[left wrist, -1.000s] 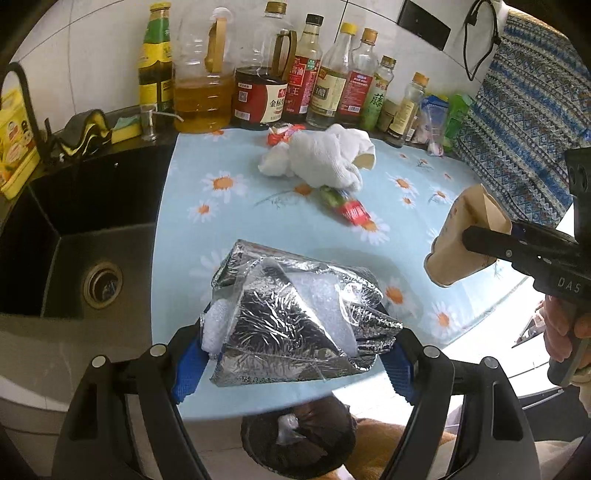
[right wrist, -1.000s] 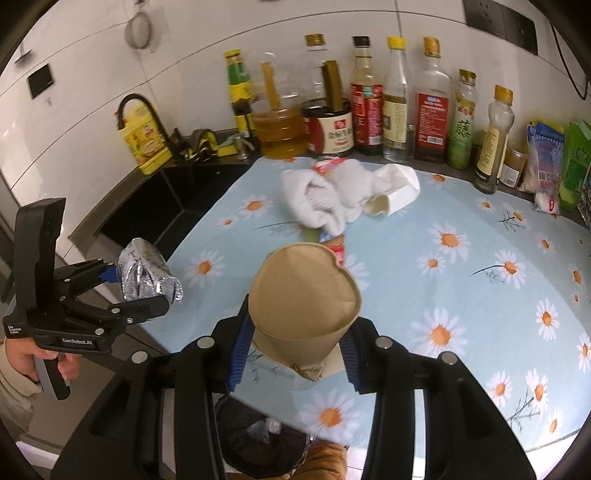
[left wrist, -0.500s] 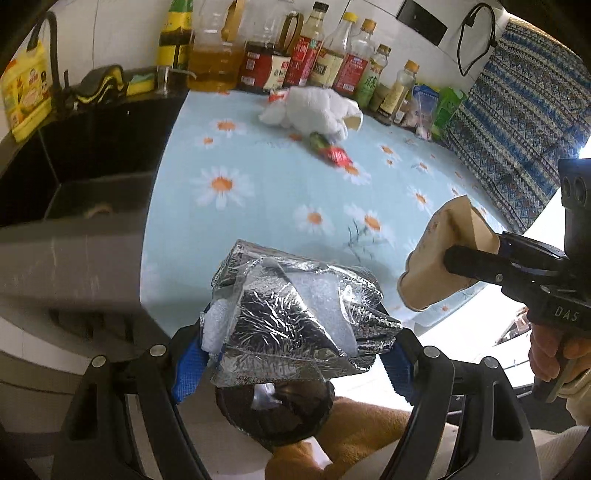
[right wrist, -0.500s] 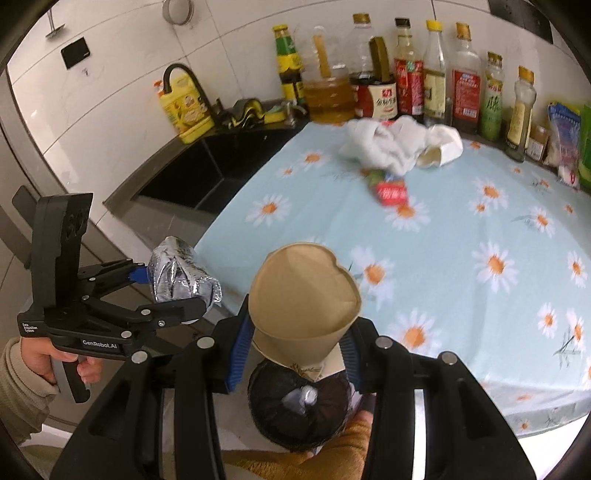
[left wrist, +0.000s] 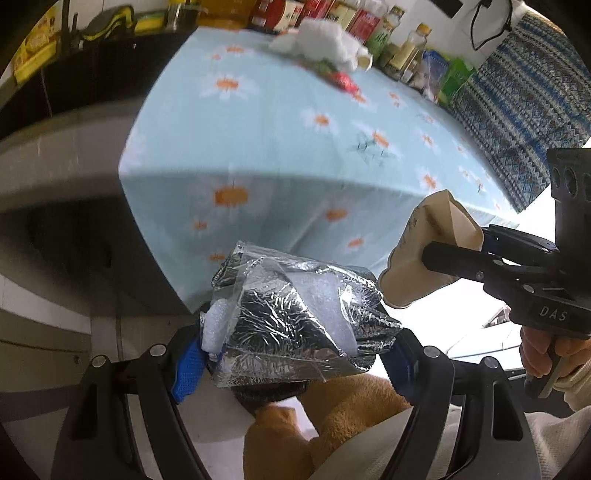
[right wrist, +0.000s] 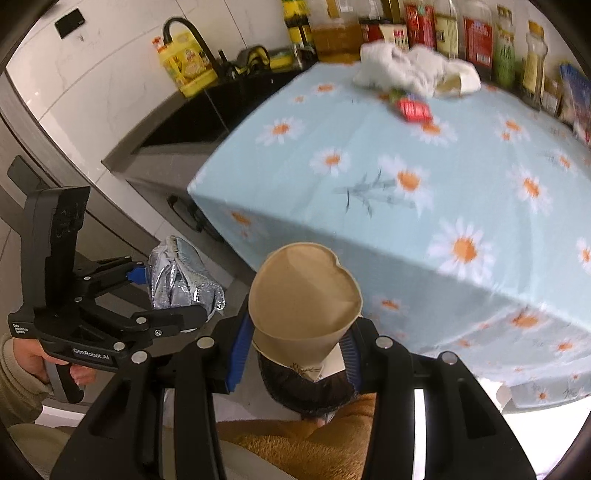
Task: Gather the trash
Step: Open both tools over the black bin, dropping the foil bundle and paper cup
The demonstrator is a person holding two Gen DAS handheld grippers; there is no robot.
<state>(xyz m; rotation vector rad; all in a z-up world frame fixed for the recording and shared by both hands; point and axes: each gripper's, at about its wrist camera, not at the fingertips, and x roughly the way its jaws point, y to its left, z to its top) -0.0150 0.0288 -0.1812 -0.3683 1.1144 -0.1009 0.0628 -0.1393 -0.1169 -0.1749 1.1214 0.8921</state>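
While both tools hang out past the front edge of the table (right wrist: 424, 221), each has a piece of rubbish pinched between its blue pads. The left gripper (left wrist: 295, 354) is closed on a crumpled foil wrapper (left wrist: 291, 317) with white foam showing through it; the bundle fills the gap between the fingers and sticks out ahead of them. The right gripper (right wrist: 295, 343) is clamped on a squashed brown paper cup (right wrist: 304, 295), mouth facing away from the camera's side, its rim bent out of round. From the left view the cup sits just beside the foil bundle, to its right and a little higher, the two close but apart. Below both, down near the floor, a dark round bin (right wrist: 303, 391) shows partly under the cup, next to something orange and fuzzy (right wrist: 295, 443).

Back on the daisy-print tablecloth (left wrist: 266, 125), near the far edge, a white cloth heap (right wrist: 402, 70) lies with a small white paper cup (right wrist: 458, 79) on its side against it, and a red wrapper (right wrist: 412, 109) just in front. A row of bottles (right wrist: 443, 29) stands along the far edge, and a dark sink (right wrist: 192, 118) sits beyond the table's left edge.
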